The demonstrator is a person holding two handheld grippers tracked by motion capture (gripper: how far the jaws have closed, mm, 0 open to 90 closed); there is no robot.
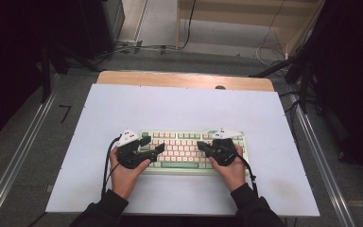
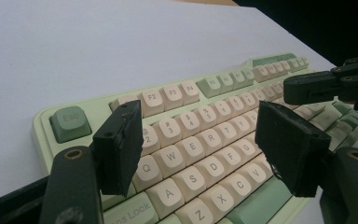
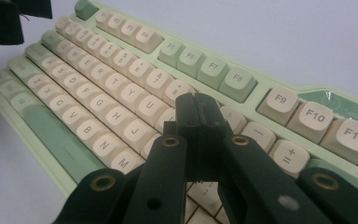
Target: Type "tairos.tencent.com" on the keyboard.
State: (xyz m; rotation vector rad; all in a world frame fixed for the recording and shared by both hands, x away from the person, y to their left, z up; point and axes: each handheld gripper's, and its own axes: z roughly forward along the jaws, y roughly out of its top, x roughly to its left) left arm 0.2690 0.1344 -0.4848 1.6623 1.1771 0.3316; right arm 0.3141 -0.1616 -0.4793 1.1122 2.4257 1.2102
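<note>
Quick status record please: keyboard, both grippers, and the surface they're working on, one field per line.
keyboard: green case, cream keys, lying flat on the white table top
left gripper: jaws open, hovering above the letter keys at the keyboard's left end, nothing between them
right gripper: jaws shut together, nothing held, tip over the keys near the number row at the right half
contact: cannot tell whether the right tip presses a key
</note>
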